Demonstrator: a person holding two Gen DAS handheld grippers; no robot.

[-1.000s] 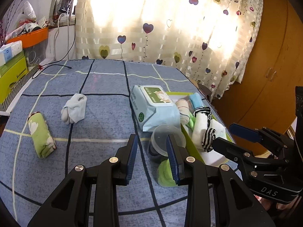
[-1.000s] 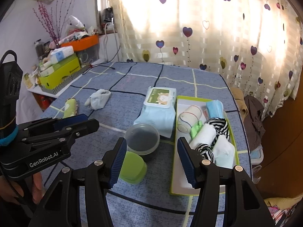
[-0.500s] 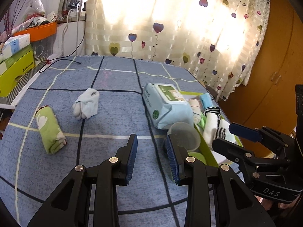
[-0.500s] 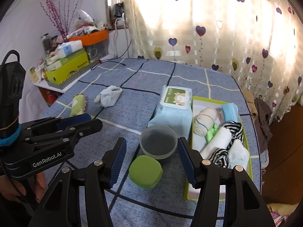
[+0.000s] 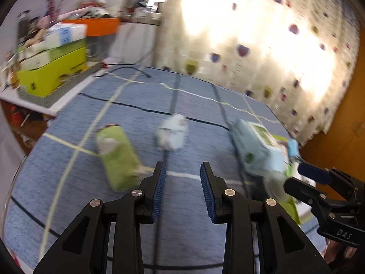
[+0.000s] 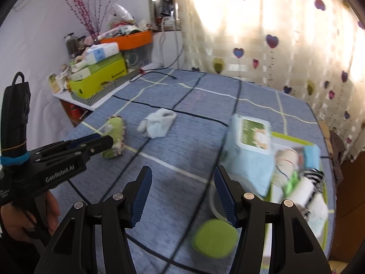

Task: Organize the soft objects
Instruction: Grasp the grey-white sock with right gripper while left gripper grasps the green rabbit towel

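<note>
Left gripper [image 5: 181, 178]: jaws parted, nothing between, over blue checked bed cover [image 5: 127, 116]. I log rolled green towel [image 5: 117, 156] just ahead-left of it, pale blue sock bundle [image 5: 172, 132] straight ahead, wipes pack [image 5: 255, 146] ahead-right.

Right gripper [image 6: 182, 188]: jaws wide apart, empty. Green lid [image 6: 214, 238] just below right finger; clear tub [image 6: 214, 202] partly behind that finger. Green-rimmed tray [image 6: 294, 138] to right, holding rolled cloths, striped sock [image 6: 313, 175]. Towel, sock bundle well ahead-left, outside tray.
</note>
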